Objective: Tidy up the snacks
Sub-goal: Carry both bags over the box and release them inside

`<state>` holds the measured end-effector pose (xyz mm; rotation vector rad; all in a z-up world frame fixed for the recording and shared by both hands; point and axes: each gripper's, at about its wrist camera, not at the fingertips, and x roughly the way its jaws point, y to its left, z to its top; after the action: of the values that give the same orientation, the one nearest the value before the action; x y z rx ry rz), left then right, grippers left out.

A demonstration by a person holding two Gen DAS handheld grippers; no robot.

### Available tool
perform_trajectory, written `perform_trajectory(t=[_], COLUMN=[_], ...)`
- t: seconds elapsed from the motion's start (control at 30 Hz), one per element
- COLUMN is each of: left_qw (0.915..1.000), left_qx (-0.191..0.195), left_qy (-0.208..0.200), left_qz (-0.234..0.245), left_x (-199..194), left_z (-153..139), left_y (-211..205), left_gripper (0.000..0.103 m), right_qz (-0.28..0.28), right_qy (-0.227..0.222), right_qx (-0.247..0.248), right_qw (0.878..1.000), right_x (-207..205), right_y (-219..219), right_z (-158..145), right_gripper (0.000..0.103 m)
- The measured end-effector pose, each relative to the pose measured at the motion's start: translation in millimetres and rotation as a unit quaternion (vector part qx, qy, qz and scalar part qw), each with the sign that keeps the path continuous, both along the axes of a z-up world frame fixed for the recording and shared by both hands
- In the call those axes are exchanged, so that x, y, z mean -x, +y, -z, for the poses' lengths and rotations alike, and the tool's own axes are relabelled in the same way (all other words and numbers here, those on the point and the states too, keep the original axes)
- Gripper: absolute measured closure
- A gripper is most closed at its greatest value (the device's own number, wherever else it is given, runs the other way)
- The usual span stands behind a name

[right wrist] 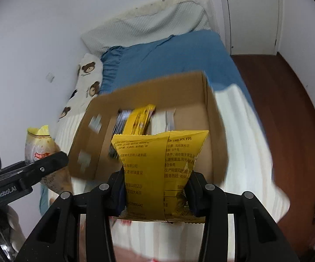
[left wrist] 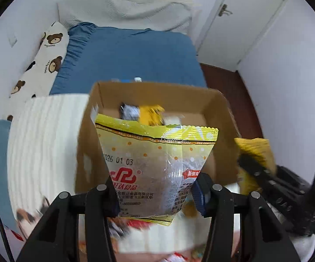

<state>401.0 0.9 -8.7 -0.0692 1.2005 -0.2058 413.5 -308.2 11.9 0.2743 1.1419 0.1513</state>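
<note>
An open cardboard box (left wrist: 214, 111) stands on a white ribbed blanket and also shows in the right wrist view (right wrist: 192, 87). It holds several snack packs, one yellow (left wrist: 150, 113) (right wrist: 140, 120). My left gripper (left wrist: 157, 194) is shut on a pale yellow snack bag (left wrist: 157, 163), held upright at the box's near wall; the bag also shows in the right wrist view (right wrist: 38, 144). My right gripper (right wrist: 155, 194) is shut on a deep yellow snack bag (right wrist: 157, 163), held upright before the box; it shows at the right of the left wrist view (left wrist: 255, 150).
The white ribbed blanket (left wrist: 48, 142) (right wrist: 244, 131) lies on a bed with a blue sheet (left wrist: 131, 54) (right wrist: 174, 54) and a bear-print pillow (left wrist: 50, 50). More snack packs (left wrist: 135, 229) lie blurred under my left gripper. A brown floor (right wrist: 288, 100) and a white door (right wrist: 251, 15) are at the right.
</note>
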Motion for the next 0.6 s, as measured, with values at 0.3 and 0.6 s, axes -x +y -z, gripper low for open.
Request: perform_trajectory(t=[0.3, 0.6], left_qw=[0.9947, 0.9856], left_qx=[-0.057, -0.074], left_qy=[0.084, 0.149], left_qz=[-0.016, -0.034], left_x=[-108, -159], left_z=[82, 138], left_y=[10, 19], left_gripper=[0.055, 0.055], right_qz=[-0.01, -0.017], right_qy=[0.061, 0.122], right_qx=[0.044, 0.06], right_qw=[0.997, 0.991], right_x=[-114, -155], right_y=[6, 10], right_z=[52, 107], right_gripper=[0.057, 0.057])
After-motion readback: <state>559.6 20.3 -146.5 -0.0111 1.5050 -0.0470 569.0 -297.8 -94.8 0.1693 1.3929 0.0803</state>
